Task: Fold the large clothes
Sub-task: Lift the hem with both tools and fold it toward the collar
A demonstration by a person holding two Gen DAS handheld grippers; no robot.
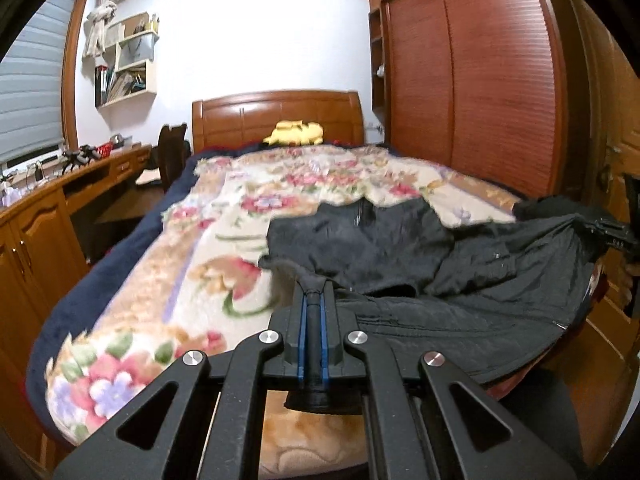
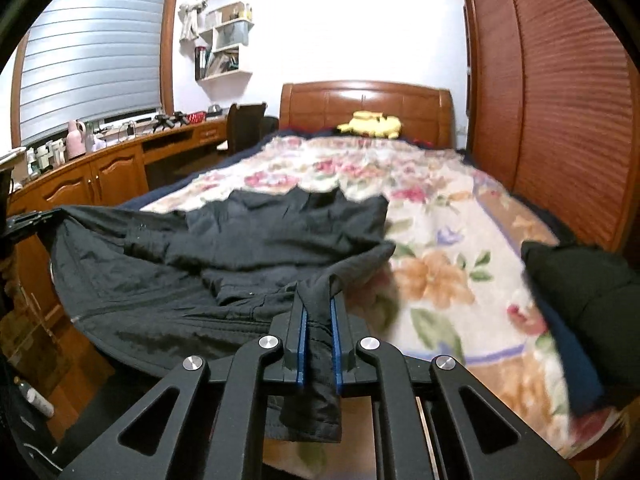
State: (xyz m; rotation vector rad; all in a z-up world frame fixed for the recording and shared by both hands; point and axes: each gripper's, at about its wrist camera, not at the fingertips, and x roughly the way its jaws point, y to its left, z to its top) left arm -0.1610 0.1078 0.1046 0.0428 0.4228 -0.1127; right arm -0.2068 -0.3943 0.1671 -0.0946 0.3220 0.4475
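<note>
A large black jacket (image 1: 420,264) lies across the near end of a bed under a floral blanket (image 1: 200,240). Its near hem is lifted and stretched between my two grippers. In the left wrist view my left gripper (image 1: 314,294) is shut on a corner of the black fabric, which runs down between the blue pads. The right gripper (image 1: 618,236) shows at the far right edge, pinching the other end. In the right wrist view my right gripper (image 2: 318,294) is shut on a fold of the jacket (image 2: 260,240). The left gripper (image 2: 28,220) holds the hem at the far left.
A wooden headboard (image 1: 276,116) with a yellow plush toy (image 1: 296,133) stands at the far end. A louvred wardrobe (image 1: 480,80) lines the right side. A desk (image 2: 120,160) and a chair (image 2: 244,126) are on the left. Dark folded cloth (image 2: 584,288) sits on the bed's right.
</note>
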